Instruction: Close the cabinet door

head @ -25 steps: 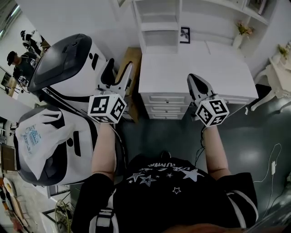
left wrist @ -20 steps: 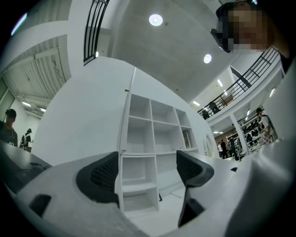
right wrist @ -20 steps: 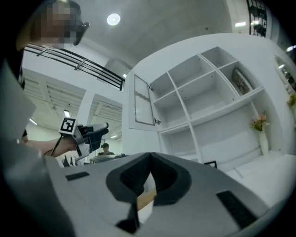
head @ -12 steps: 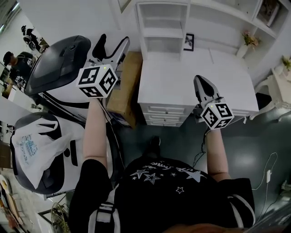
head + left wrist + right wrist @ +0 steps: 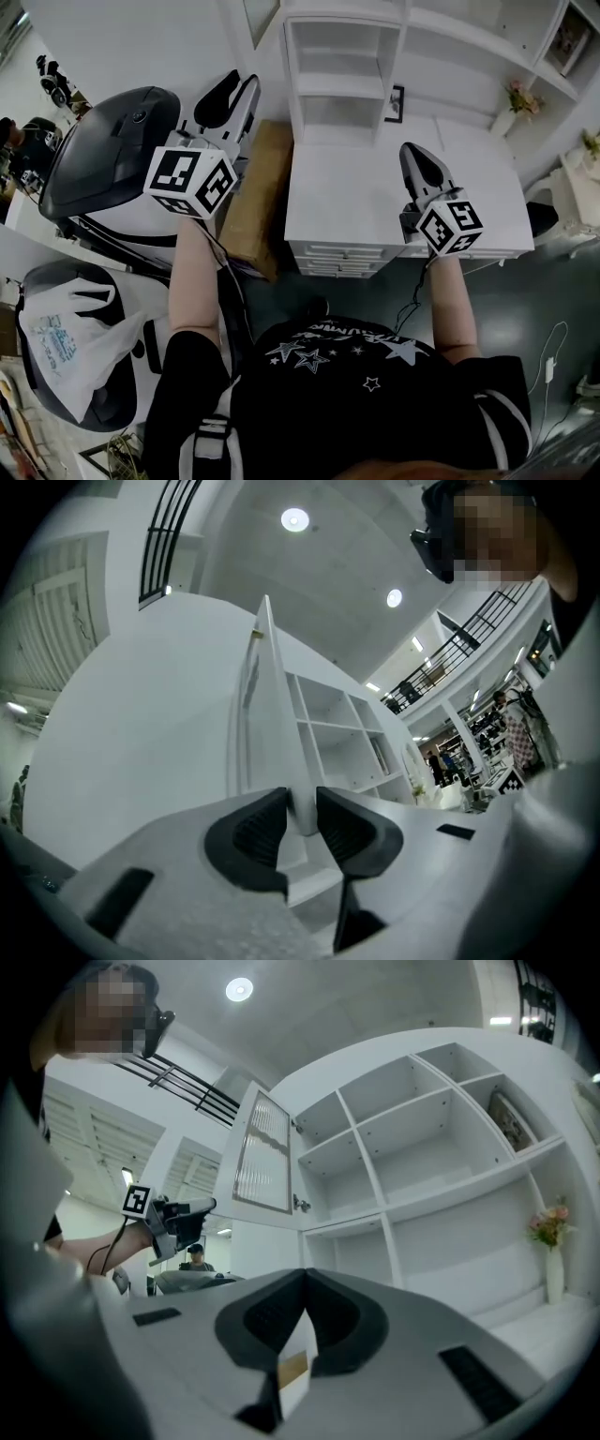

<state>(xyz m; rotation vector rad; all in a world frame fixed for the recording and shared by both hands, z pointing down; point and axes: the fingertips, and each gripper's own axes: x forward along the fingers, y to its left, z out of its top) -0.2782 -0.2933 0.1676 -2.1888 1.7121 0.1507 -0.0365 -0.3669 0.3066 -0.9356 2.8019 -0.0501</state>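
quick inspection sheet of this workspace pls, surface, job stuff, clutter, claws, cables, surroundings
surface: white desk top, front part bare
job's things: cabinet door stands open from the shelf unit
clutter: flower vase, picture frame, cardboard box beside the desk
grippers: left claw closing, door's edge between its pads; right claw shut, empty
cables: white cable on the floor; black cable below the right claw
surroundings: grey-and-white machine, plastic bag, people at far left

The cabinet door [image 5: 262, 1152] is white with a ribbed pane; the bench [image 5: 356, 187] is white; my right claw [image 5: 416, 152] bears black-and-white squares.
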